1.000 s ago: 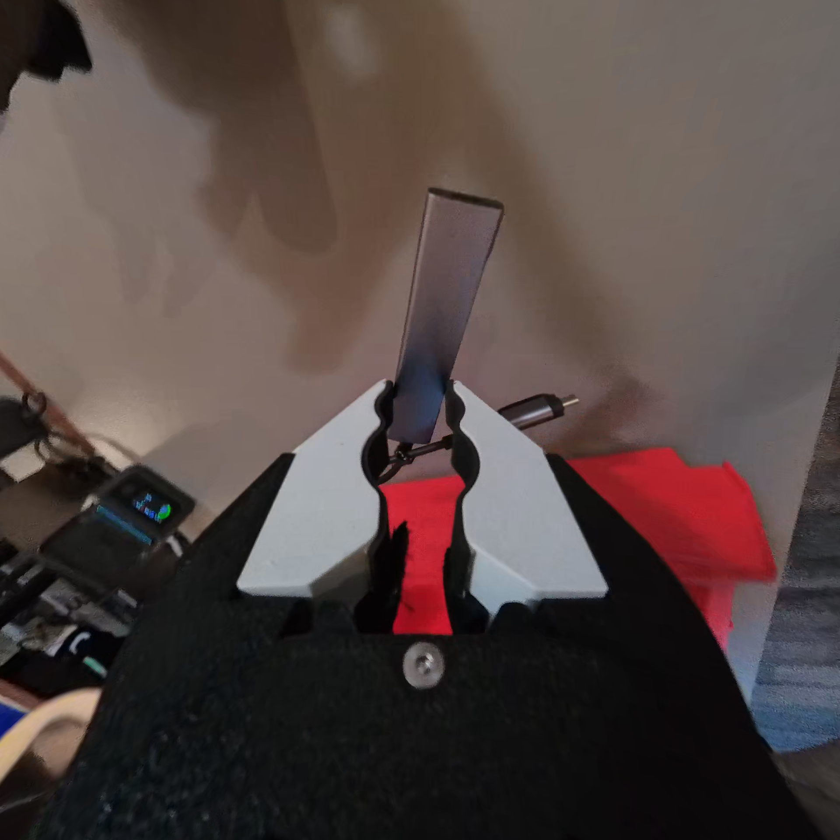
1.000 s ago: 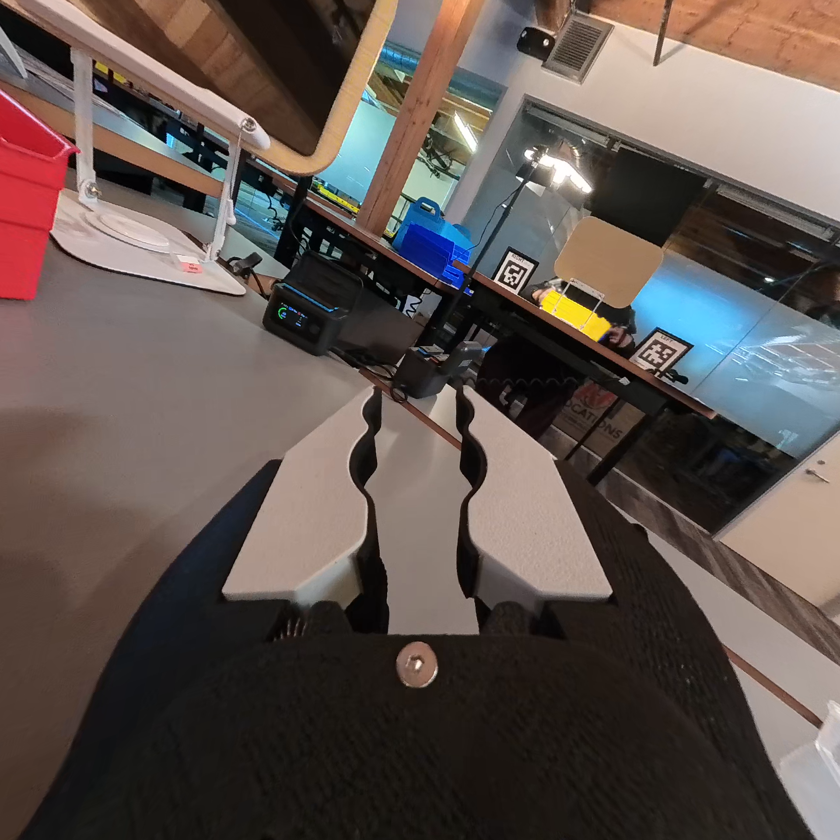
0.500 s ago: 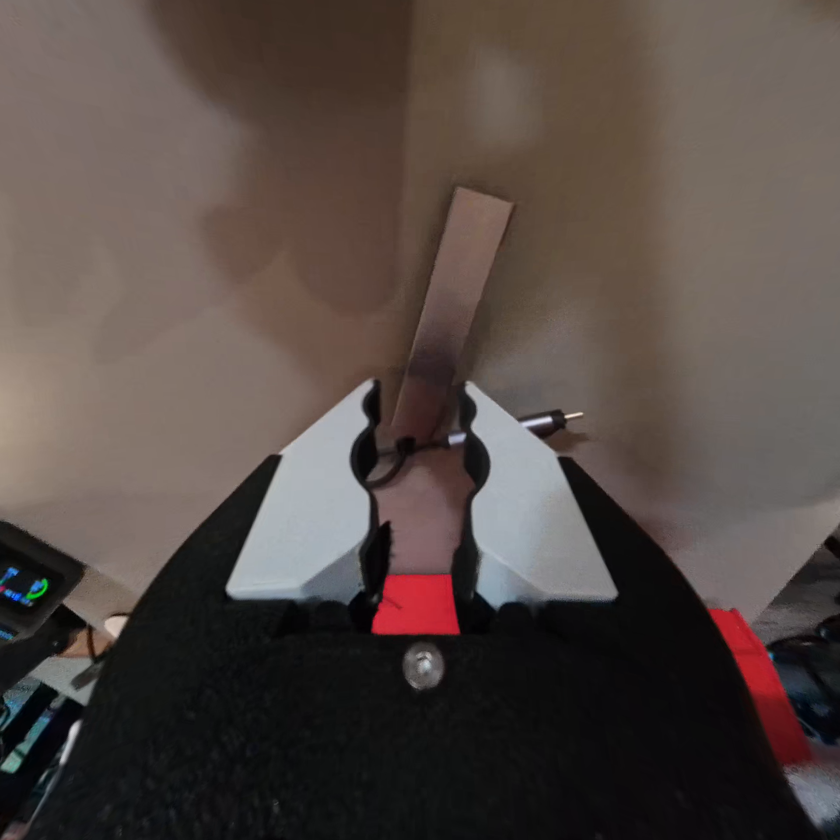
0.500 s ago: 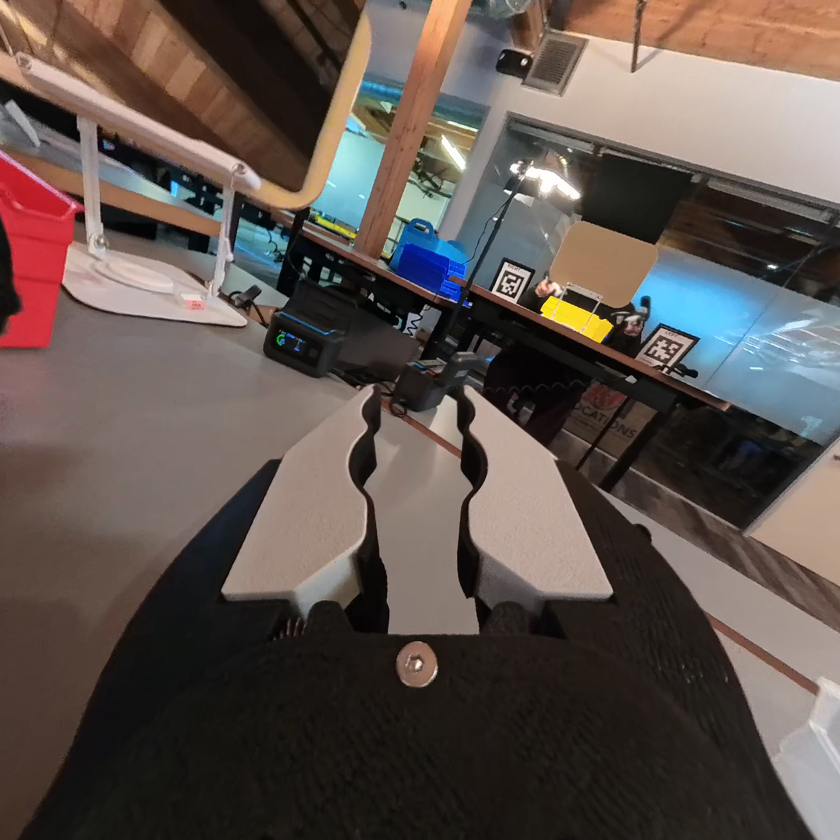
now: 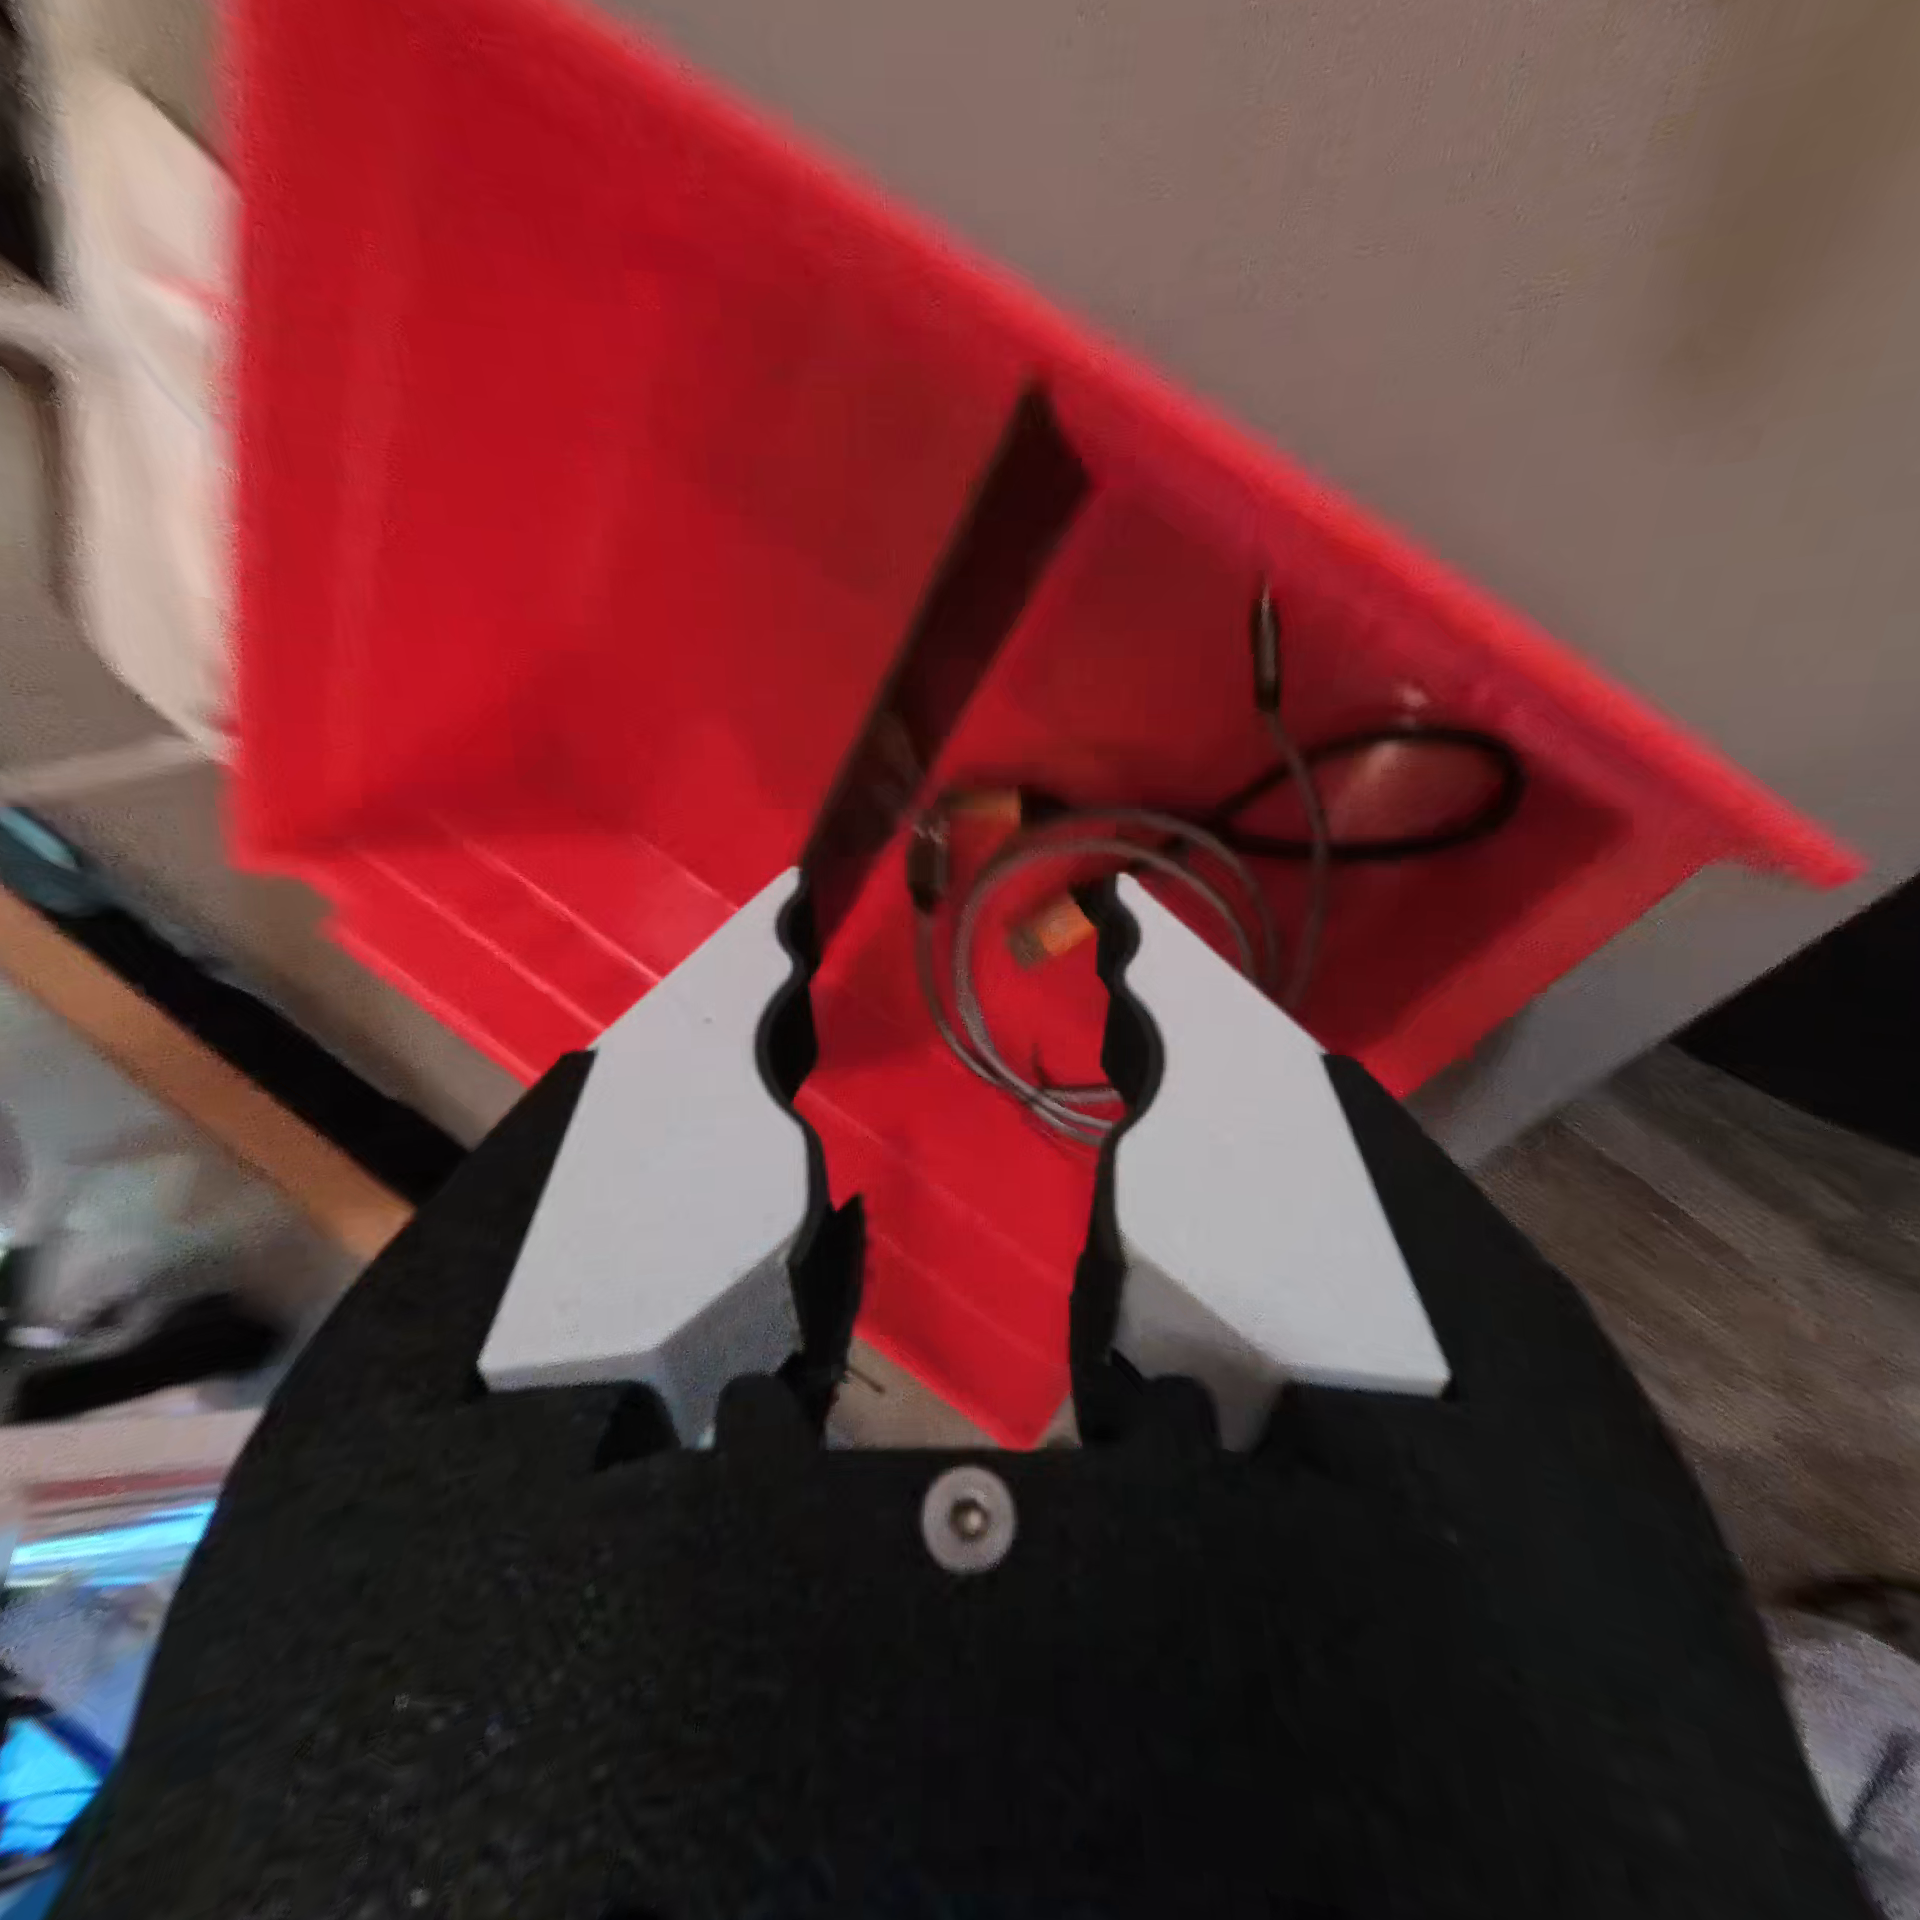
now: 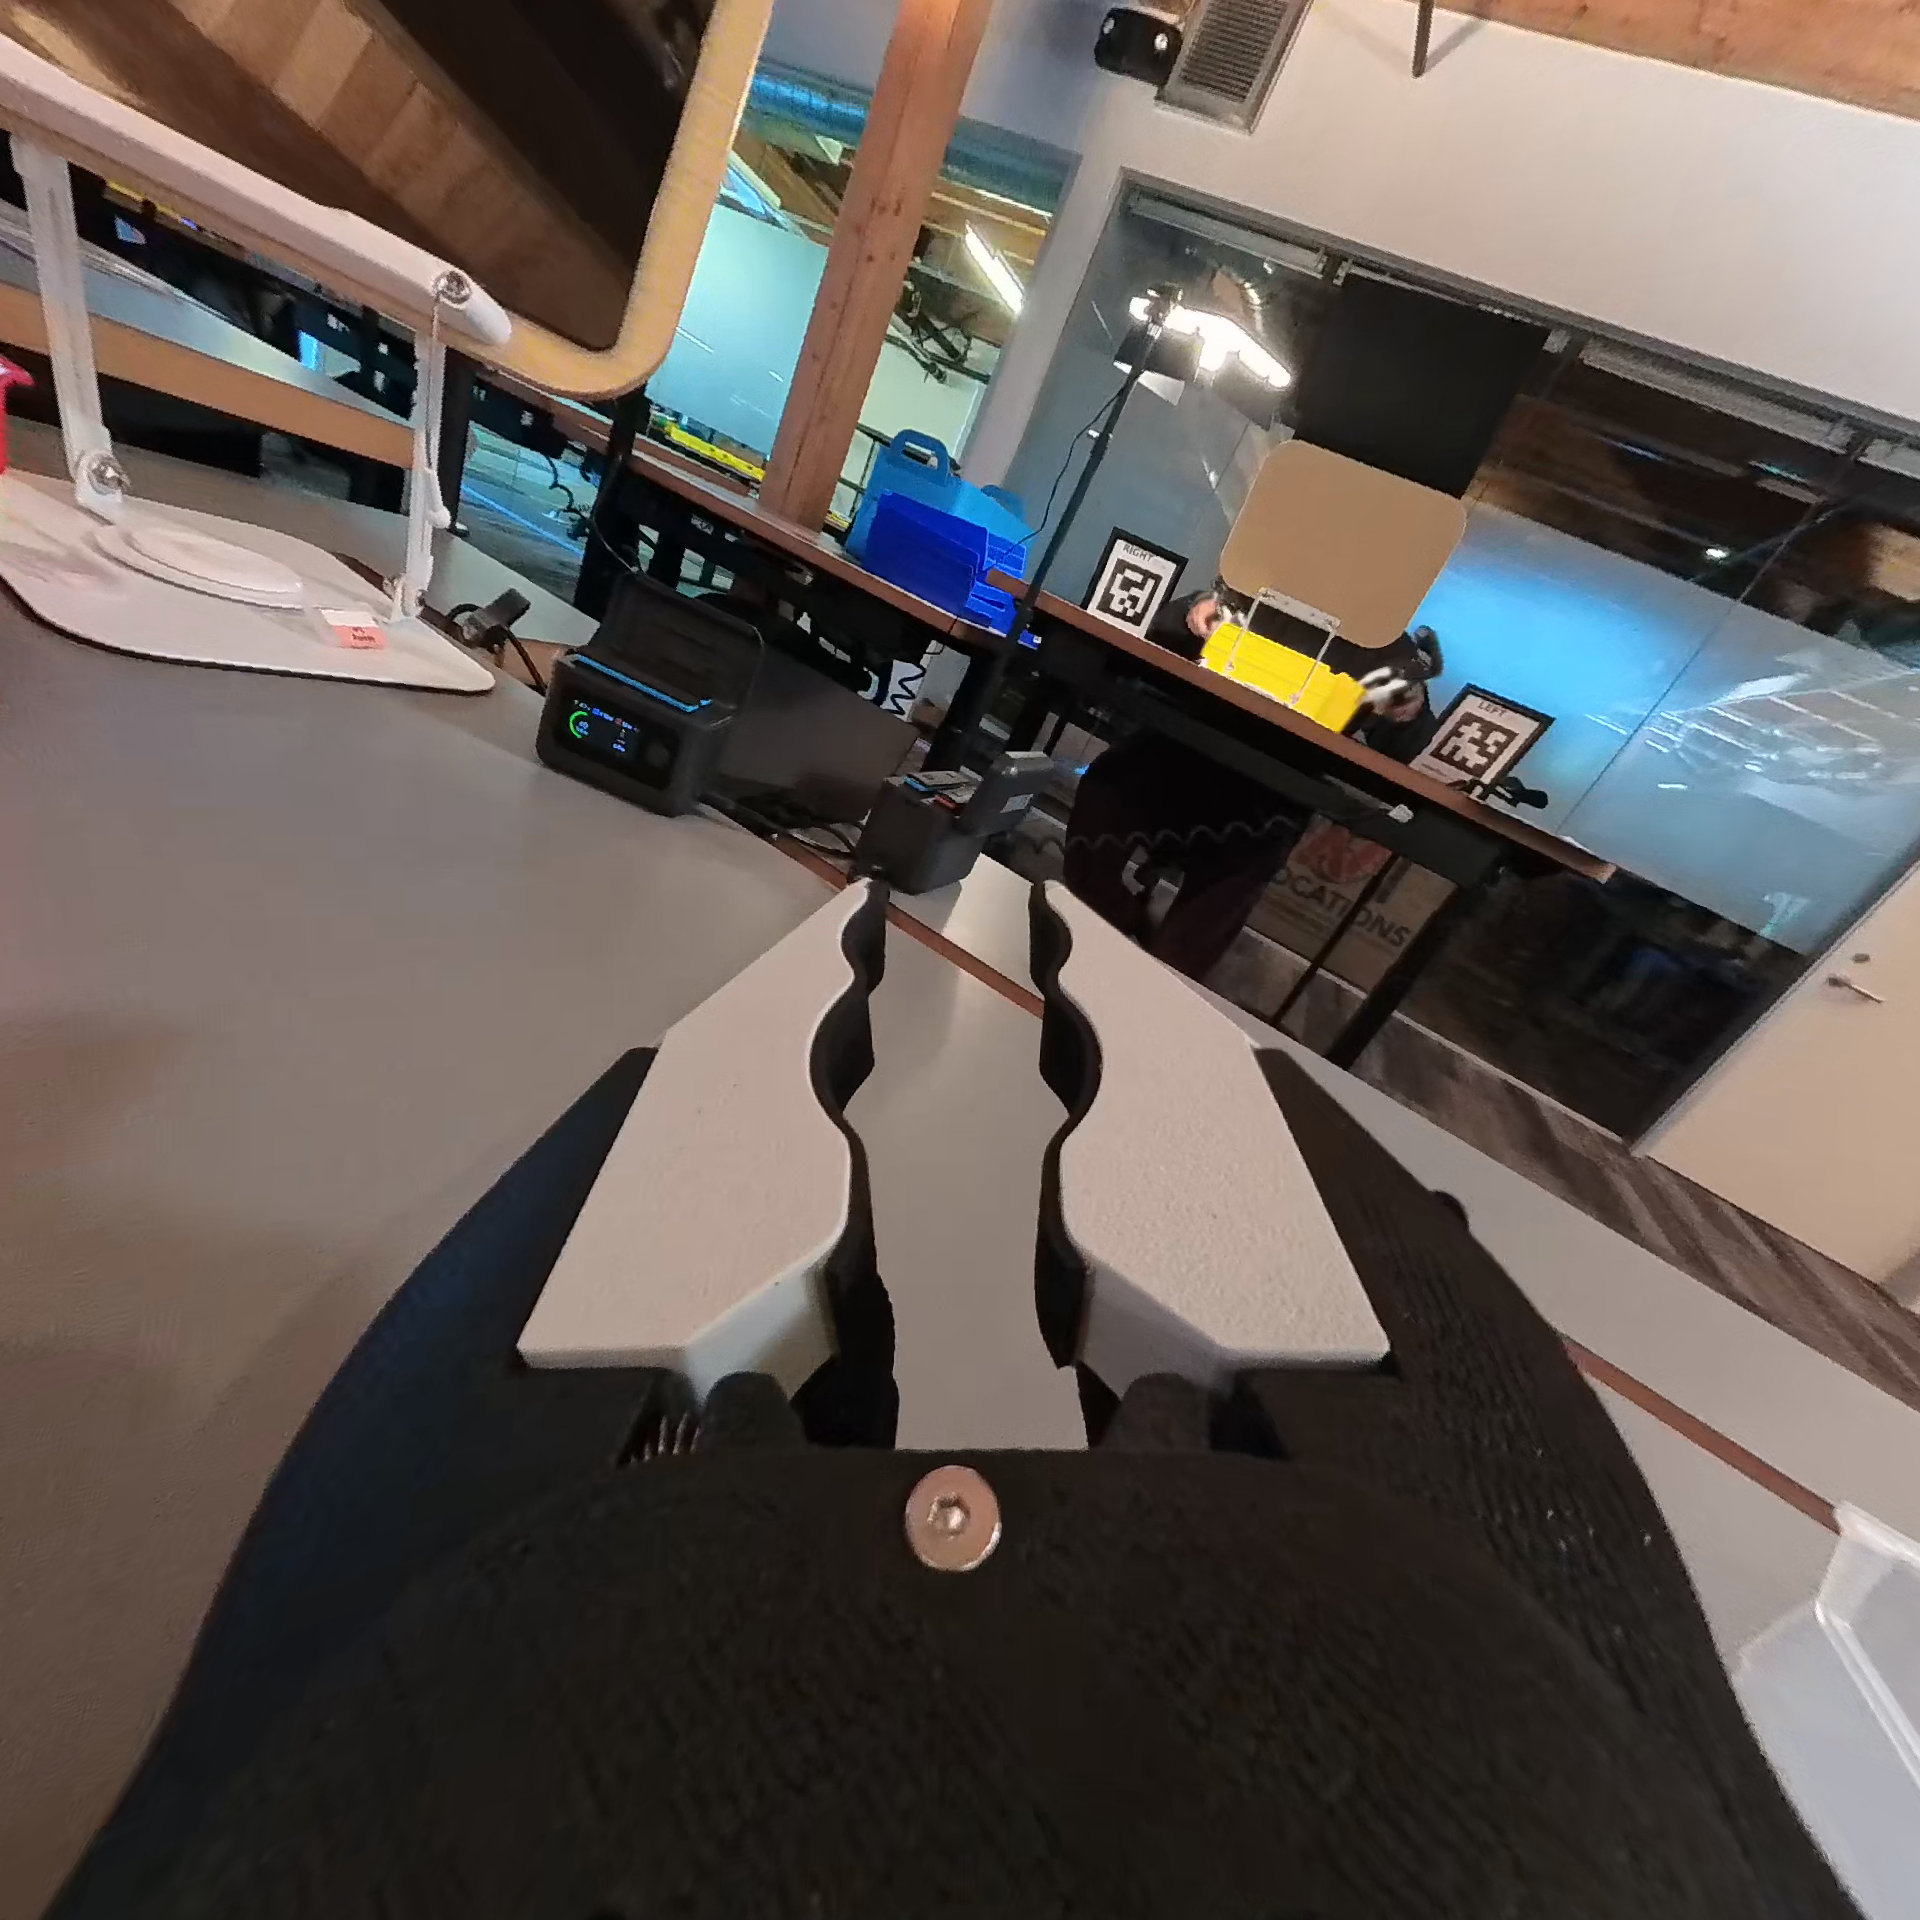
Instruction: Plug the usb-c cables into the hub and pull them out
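The left gripper [image 5: 956, 894] is standing with its jaws spread wide, grasping nothing. Its fingers [image 5: 665, 1164] are pale grey, matt and wedge-shaped, with wavy black inner edges, set in a coarse black body. The hub [image 5: 940, 665], a slim dark metallic bar, is leaning against the tip of the inner edge of the finger on the left of the view; whether it is merely touching cannot be told through the blur. It is hanging over the red bin [image 5: 582, 499], a smooth plastic tub with ribbed steps along one wall. Inside the bin, thin grey braided cables [image 5: 1101, 935] are lying in loose coils with orange-sleeved plugs [image 5: 1049, 930], and a black cable [image 5: 1382, 800] is looping beside them. A short lead with a metal plug [image 5: 1268, 665] is showing beside the hub, over the bin.

The right gripper [image 6: 954, 904] is released too, its grainy grey fingers [image 6: 727, 1174] parted over the smooth grey table [image 6: 260, 987], holding nothing. Beyond it a dark power unit with a lit display [image 6: 634, 717] is sitting on the table, with a white lamp base [image 6: 208, 582] farther along.
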`<state>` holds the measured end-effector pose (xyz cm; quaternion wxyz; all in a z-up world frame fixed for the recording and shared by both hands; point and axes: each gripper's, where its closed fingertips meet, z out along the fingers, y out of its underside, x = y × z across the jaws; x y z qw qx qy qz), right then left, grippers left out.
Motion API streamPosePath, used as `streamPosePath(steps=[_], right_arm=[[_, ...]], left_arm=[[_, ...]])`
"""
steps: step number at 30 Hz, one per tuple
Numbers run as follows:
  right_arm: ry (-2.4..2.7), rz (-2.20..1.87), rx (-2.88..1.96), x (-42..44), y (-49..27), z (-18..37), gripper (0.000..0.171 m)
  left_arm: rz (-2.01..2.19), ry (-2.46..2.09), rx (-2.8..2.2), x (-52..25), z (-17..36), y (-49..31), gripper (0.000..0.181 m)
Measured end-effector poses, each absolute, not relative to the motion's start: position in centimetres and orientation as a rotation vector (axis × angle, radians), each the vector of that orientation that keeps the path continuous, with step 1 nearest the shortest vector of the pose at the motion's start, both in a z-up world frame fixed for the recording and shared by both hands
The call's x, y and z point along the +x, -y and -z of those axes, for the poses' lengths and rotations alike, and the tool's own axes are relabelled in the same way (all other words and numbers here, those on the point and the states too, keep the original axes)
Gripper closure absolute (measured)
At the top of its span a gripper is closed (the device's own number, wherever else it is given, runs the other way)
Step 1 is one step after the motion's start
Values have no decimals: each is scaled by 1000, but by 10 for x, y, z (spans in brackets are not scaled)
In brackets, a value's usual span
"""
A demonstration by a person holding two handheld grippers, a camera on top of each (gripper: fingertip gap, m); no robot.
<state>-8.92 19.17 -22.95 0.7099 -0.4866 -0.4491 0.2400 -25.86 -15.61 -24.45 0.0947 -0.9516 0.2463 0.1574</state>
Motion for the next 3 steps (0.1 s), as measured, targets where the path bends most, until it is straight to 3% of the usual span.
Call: streamPosePath(steps=[1,3], right_arm=[[994,-536,-1079,-89,-192,229,145],[999,-534,-1078,-89,-191,230,145]], left_arm=[[-435,-690,-2869,-266,260,169,131],[-437,-583,-2922,-285,283,186,136]])
